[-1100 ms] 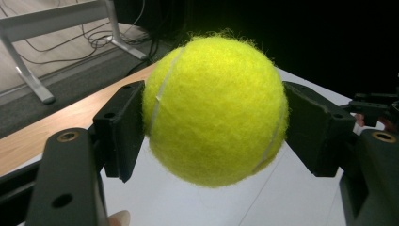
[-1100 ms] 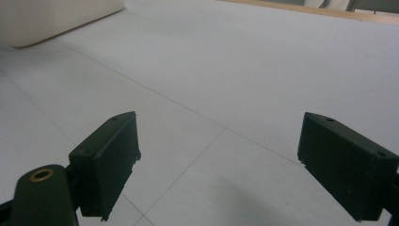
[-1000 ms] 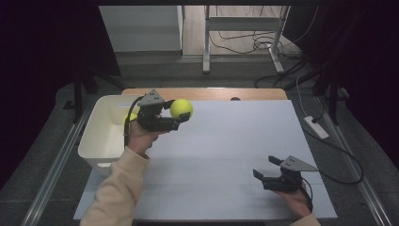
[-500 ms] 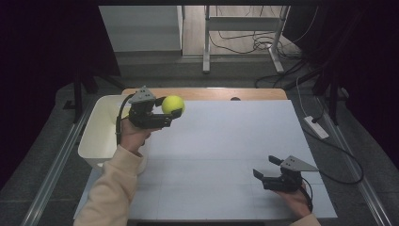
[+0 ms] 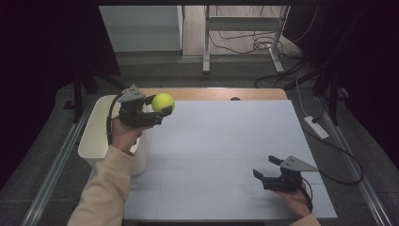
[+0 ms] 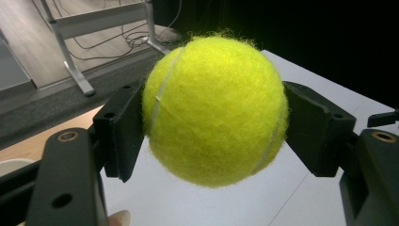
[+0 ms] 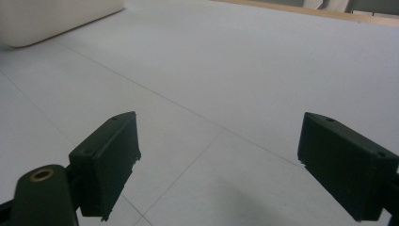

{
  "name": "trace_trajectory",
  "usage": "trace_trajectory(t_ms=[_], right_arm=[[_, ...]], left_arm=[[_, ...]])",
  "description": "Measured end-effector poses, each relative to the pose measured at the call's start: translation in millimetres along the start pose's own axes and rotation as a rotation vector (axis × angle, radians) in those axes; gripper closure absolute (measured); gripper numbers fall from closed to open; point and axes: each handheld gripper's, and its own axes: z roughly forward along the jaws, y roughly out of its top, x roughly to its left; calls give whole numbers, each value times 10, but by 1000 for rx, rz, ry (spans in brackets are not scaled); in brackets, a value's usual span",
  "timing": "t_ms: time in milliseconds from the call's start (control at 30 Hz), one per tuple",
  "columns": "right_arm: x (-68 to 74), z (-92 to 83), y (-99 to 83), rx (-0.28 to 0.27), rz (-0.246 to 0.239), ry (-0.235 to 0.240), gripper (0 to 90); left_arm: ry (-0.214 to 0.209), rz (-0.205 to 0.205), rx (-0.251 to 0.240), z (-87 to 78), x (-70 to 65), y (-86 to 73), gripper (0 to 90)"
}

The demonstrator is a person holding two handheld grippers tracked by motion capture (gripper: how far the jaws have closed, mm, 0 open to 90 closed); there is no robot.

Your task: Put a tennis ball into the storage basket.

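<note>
Tennis ball already lifted, clenched in left gripper above tabletop just beside white bin; not yet set down; right gripper released, idle.

Table, white gridded top, wooden strip along far edge; white bin at its left edge.

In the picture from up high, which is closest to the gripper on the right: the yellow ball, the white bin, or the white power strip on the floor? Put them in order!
From the right gripper:
1. Power strip, on the floor just past the table's right edge.
2. Tennis ball, held up in the left gripper, far left.
3. White bin, at the table's left edge.
</note>
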Motion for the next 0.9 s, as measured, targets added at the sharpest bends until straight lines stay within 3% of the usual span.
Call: trace_trajectory(t_ms=[900], right_arm=[[7,9,5,5,-1,-2,130]], left_arm=[[99,-54,16,-242,303,-150,278]])
